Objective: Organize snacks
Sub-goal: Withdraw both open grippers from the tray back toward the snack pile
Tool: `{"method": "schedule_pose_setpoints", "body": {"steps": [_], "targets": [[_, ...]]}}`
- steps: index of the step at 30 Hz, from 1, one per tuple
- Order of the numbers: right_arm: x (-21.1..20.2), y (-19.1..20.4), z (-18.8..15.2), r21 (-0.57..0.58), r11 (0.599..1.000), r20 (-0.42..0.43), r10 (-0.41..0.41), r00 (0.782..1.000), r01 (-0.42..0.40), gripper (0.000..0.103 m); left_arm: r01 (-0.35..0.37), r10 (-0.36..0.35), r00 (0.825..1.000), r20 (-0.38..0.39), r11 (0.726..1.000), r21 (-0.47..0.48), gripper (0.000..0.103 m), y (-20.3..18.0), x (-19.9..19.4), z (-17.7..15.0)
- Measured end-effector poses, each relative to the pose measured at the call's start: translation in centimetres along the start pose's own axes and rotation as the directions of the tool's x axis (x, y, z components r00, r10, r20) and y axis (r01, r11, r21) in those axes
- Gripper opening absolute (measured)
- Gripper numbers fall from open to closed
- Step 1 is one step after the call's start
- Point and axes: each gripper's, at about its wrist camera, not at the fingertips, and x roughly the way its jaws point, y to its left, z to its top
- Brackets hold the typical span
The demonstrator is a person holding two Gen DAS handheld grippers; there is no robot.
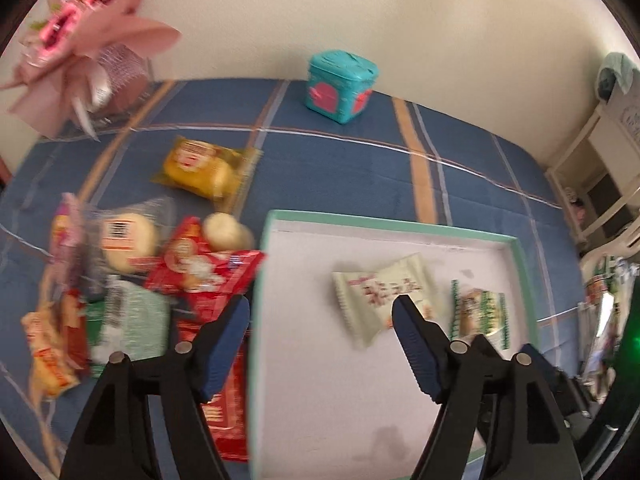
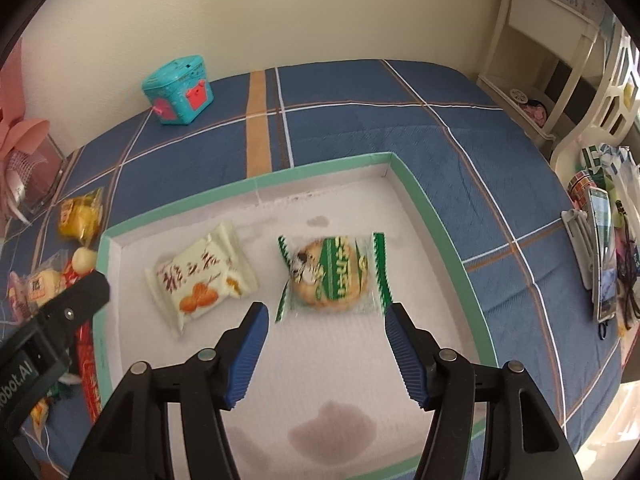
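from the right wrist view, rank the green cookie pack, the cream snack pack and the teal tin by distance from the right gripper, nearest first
1. Green cookie pack, in the tray just ahead of the right gripper.
2. Cream snack pack, in the tray, off to the left.
3. Teal tin, far back left on the blue cloth by the wall.

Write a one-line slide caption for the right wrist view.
Open right gripper above a green-rimmed tray holding a cream snack packet and green-wrapped cracker.
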Motion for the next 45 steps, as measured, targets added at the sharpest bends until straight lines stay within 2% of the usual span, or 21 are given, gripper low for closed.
{"method": "schedule_pose_setpoints", "body": {"steps": [4, 8, 11, 14, 17, 19, 22, 29, 32, 37, 41, 45], "targets": [[-0.9, 0.3, -0.9, -0.007, 1.0, 0.0, 0.018, 1.0, -0.018, 0.067, -0.092, 0.092, 0.995, 0.031, 0.996, 0.001, 0.076, 1.2, -1.1, -0.5], [-1.7, 0.7, -1.7, -0.022, 1.0, 0.005, 0.022, 1.0, -0.022, 0.072, -0.202, 0.201, 0.979, 0.041, 0.979, 0.027, 0.076, 1.7, -1.3, -1.1], [-2.1, 1.0, -2.4, -0.034, 0.999, 0.01, 0.024, 1.0, -0.023, 0.078, -0.242, 0.242, 0.969, 0.047, 0.97, 0.005, 0.079, 2.5, -1.4, -1.9], [-2.5, 1.4, -3.0, -0.047, 0.998, 0.014, 0.033, 0.999, -0.032, 0.086, -0.225, 0.226, 0.974, 0.01, 0.974, -0.037, 0.09, 3.8, -1.4, -2.5], [-2.7, 2.0, -3.5, -0.063, 0.998, 0.019, 0.031, 0.999, -0.03, 0.095, -0.219, 0.219, 0.976, -0.005, 0.973, -0.066, 0.091, 4.9, -1.8, -3.2], [-2.8, 2.2, -3.9, -0.065, 0.997, 0.018, 0.033, 0.999, -0.032, 0.097, -0.23, 0.229, 0.973, -0.015, 0.971, -0.072, 0.096, 5.6, -2.0, -3.6], [-2.9, 2.6, -4.5, -0.066, 0.997, 0.013, 0.04, 0.999, -0.039, 0.103, -0.247, 0.245, 0.969, -0.031, 0.965, -0.084, 0.097, 6.7, -2.1, -4.2], [-3.3, 4.4, -6.0, -0.086, 0.994, 0.011, 0.068, 0.998, -0.066, 0.103, -0.233, 0.225, 0.972, -0.071, 0.963, -0.134, 0.098, 10.1, -2.6, -5.5], [-3.6, 5.7, -6.5, -0.084, 0.989, 0.0, 0.121, 0.993, -0.121, 0.103, -0.23, 0.22, 0.972, -0.076, 0.959, -0.166, 0.101, 12.0, -3.1, -5.8], [-3.7, 9.9, -7.3, -0.136, 0.958, -0.053, 0.248, 0.967, -0.253, 0.103, -0.202, 0.186, 0.979, -0.086, 0.945, -0.257, 0.102, 15.8, -4.2, -6.0], [-3.8, 13.5, -8.1, -0.199, 0.933, -0.078, 0.29, 0.954, -0.3, 0.103, -0.251, 0.226, 0.967, -0.115, 0.922, -0.295, 0.102, 19.0, -4.6, -6.2], [-3.6, 16.4, -8.8, -0.228, 0.907, -0.103, 0.339, 0.935, -0.354, 0.103, -0.26, 0.226, 0.965, -0.134, 0.898, -0.354, 0.102, 22.0, -4.6, -6.0]]}}
